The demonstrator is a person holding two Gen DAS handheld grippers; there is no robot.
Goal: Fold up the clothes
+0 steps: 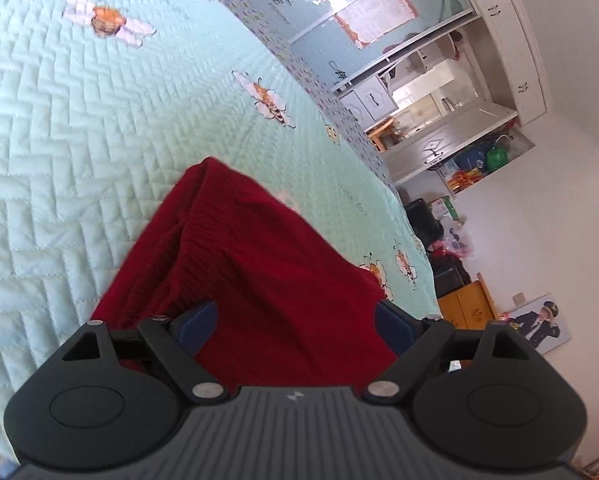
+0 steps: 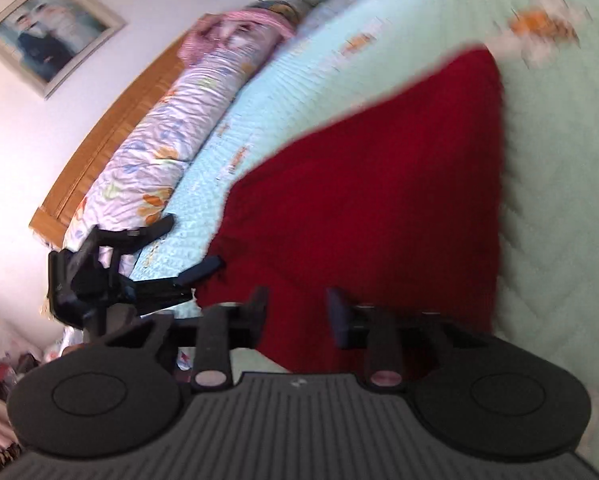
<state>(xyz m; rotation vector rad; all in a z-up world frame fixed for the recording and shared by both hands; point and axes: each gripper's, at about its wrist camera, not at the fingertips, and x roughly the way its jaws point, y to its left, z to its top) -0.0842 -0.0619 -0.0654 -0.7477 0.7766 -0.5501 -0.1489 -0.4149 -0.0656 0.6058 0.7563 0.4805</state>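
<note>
the red knit sweater [image 1: 259, 264] lies on the pale green quilt [image 1: 59, 160], seemingly folded over at least once (more tidying likely left), while the left gripper [image 1: 295, 320] and right gripper [image 2: 297, 312] both hover spread, empty.

Dark red knitted garment [image 2: 379, 200] spread on a pale mint quilted bedspread [image 2: 559, 220]

The right gripper [image 2: 297, 312] hangs above its near edge, jaws parted and empty; the left gripper [image 2: 191, 248] reaches in beside it, before a long floral bolster [image 2: 167, 136].
</note>
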